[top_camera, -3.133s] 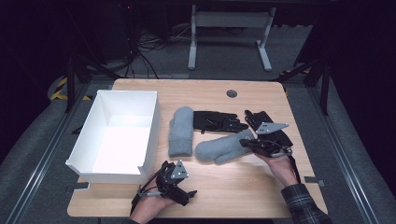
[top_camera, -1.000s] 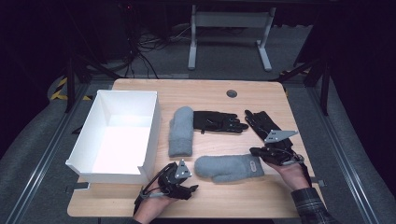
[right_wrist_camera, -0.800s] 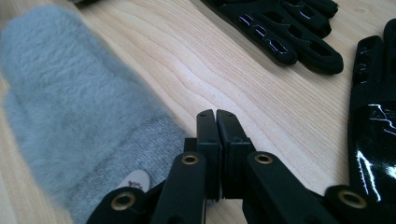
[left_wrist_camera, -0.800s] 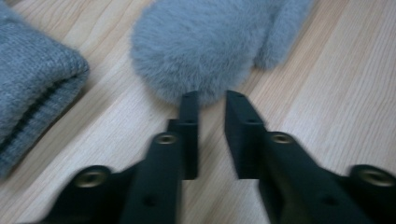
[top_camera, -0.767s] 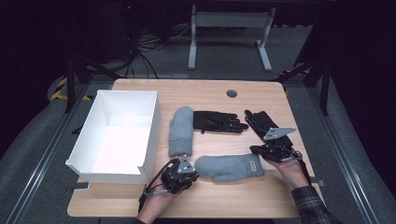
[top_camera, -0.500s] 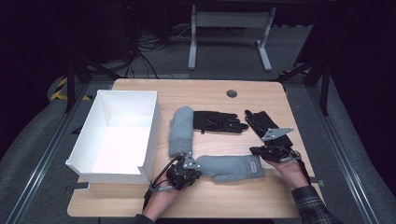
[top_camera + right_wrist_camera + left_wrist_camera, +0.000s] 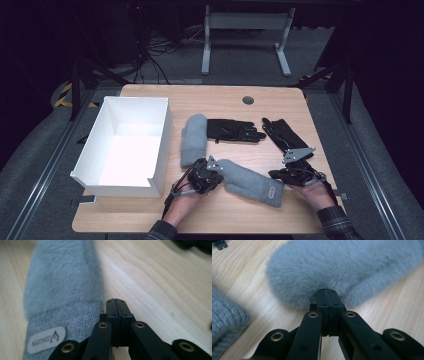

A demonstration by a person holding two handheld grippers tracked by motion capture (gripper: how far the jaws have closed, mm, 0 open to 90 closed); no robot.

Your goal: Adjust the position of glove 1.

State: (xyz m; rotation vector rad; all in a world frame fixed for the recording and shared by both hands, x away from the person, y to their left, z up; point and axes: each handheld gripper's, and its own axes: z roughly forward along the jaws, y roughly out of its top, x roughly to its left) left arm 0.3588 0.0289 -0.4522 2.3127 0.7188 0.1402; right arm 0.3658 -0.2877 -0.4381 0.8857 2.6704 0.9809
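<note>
Fuzzy grey fleece mitten with a knit cuff and a small pale label (image 7: 250, 181) lies flat near the front edge of the light wooden desk (image 7: 150, 220), angled, fingertip end toward the left, cuff end toward the right. Left hand-held gripper (image 7: 212, 171) sits at the fingertip end; in the left gripper view its black jaws are pressed together with the tip buried in the mitten's fur (image 7: 342, 267), looks like a pinch on the edge of the fleece, its jaws have just been closing. Right hand-held gripper (image 7: 279, 175) sits at the cuff end; in the right gripper view the jaws are pressed together right at the side edge of the knit cuff (image 7: 72, 320), beside the label; whether fabric is caught between them I cannot tell. Second grey mitten (image 7: 193, 140) lies just behind the left gripper, upright along the desk, beside the open white rectangular box (image 7: 165, 135) on the left side. Two black gloves lie further back: one (image 7: 234, 131) beside the second mitten, the other (image 7: 282, 135) just behind the right gripper
</note>
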